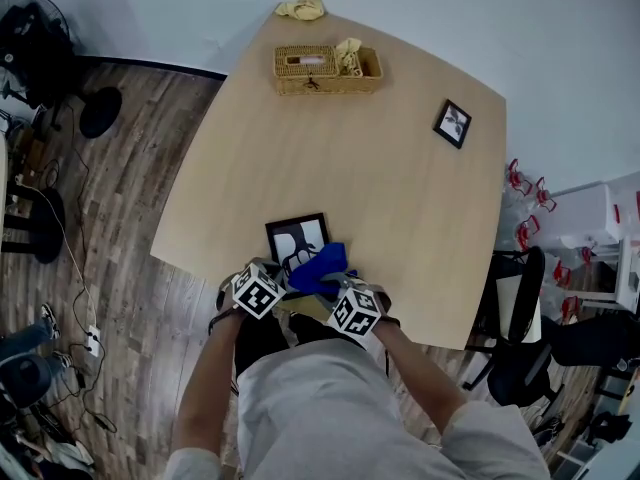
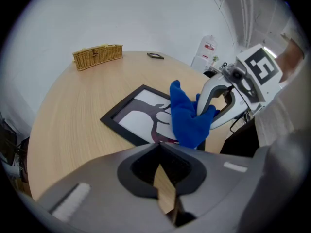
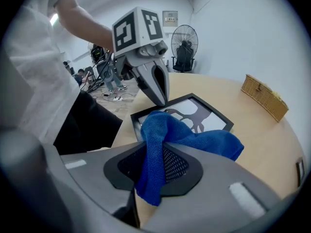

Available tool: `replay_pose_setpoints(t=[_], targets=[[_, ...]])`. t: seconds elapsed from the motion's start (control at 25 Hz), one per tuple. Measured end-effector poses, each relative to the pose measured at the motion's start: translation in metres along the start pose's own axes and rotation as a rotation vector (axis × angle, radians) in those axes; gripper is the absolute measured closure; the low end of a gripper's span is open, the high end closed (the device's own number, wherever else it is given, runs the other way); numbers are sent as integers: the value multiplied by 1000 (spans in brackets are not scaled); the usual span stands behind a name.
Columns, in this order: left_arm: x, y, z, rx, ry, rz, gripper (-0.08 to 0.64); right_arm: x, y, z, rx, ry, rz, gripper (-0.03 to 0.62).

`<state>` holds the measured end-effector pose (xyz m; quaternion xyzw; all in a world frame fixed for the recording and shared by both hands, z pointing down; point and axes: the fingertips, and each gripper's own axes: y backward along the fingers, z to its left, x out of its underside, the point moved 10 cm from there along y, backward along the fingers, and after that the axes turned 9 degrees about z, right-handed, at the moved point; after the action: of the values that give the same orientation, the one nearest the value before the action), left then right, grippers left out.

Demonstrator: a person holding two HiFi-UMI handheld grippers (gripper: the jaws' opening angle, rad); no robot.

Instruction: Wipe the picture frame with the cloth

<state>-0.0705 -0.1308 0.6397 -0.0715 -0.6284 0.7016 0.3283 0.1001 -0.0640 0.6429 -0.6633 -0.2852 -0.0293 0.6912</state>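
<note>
Pale wood table [image 1: 400,218] fills the head view, with plank floor [image 1: 130,228] round it. No print can be read anywhere. The cubes [image 1: 258,290] on both grippers carry only black-and-white square markers. A red-and-white label [image 2: 209,47] on a white object past the table's edge is too small to make out.

The picture frame [image 1: 296,238], black-edged with a dark branching figure on white, lies flat near the table's near edge. Well beyond the frame, by the far edge, stands a wicker basket [image 1: 325,68], with a yellow rag [image 1: 302,7] just past it. Off to the frame's far right lies a small black frame [image 1: 453,123].

The blue cloth [image 3: 194,137] drapes over the picture frame's near right corner and hides part of the picture. The right gripper [image 3: 154,152] has its jaws clamped on a fold of that cloth, and the rest bunches forward onto the frame. The left gripper [image 2: 159,149] has its jaws closed together with nothing between them. Its tips sit at the frame's near left edge, and I cannot tell whether they touch it.
</note>
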Motion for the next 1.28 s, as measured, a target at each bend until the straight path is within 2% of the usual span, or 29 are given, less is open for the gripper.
replay_pose_setpoints(t=[0.24, 0.52, 0.68, 0.84, 1.08, 1.16, 1.28], targets=[[3, 1, 4, 7, -5, -7, 508, -6, -5, -9, -27, -36, -18, 512], [0, -1, 5, 20, -21, -4, 508, -24, -17, -37, 51, -75, -29, 515], [-1, -2, 5, 19, -23, -1, 508, -40, -25, -66, 89, -143, -57, 514], [0, -3, 4, 14, -23, -9, 508, -62, -35, -92, 167, -199, -74, 515], [2, -3, 7, 19, -22, -16, 508, -91, -41, -106, 243, -250, -78, 517], [4, -2, 7, 20, -19, -22, 508, -105, -47, -103, 233, -253, -101, 518], [4, -2, 7, 19, -16, -29, 508, -132, -61, -94, 175, -196, -73, 518]])
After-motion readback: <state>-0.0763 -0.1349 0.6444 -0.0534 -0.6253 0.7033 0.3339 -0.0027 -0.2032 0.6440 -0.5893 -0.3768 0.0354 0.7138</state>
